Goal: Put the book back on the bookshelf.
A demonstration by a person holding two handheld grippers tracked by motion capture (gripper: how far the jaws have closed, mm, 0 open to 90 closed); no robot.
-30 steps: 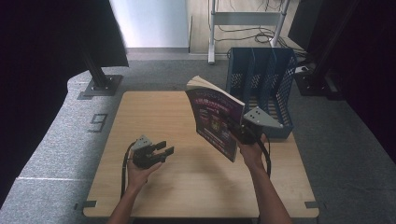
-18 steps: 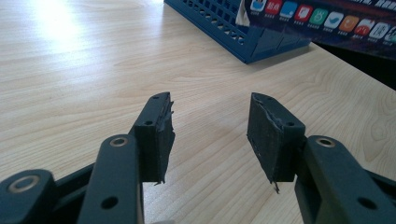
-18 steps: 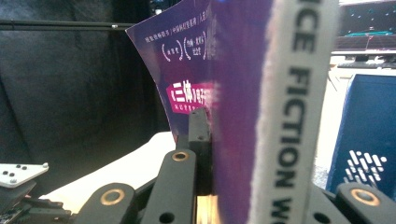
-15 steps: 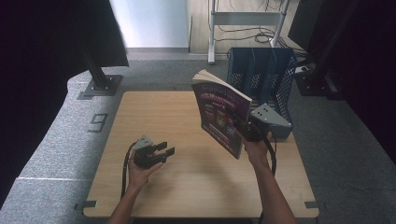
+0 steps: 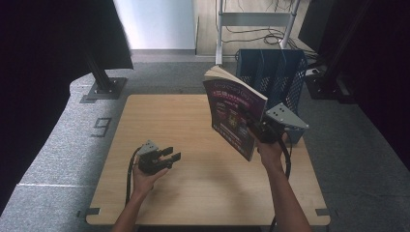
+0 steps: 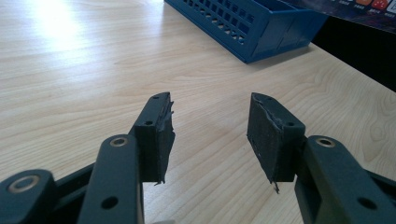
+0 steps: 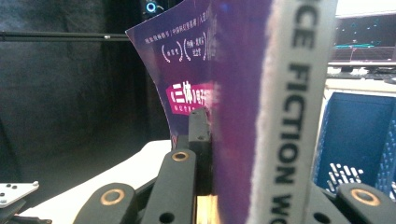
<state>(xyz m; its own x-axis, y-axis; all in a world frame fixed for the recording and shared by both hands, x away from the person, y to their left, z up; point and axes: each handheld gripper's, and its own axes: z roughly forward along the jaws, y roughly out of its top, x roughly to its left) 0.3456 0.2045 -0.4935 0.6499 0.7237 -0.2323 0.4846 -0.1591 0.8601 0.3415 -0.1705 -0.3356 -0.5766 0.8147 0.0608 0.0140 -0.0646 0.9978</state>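
A purple magazine stands nearly upright in the air over the right half of the wooden table. My right gripper is shut on its lower spine edge. In the right gripper view the grey spine and purple cover of the magazine sit between the jaws of that gripper. A blue file rack stands at the table's back right corner, just behind the magazine. My left gripper rests low at the front left, open. Its jaws hold nothing and point toward the rack.
A black stand base sits on the grey carpet beyond the table's left back corner, near a "9" floor mark. Metal frame legs rise behind the rack. Dark curtains hang at both sides.
My right hand has lifted the magazine a little and carried it slightly right, toward the rack, and the magazine stands more upright. The left gripper has not moved.
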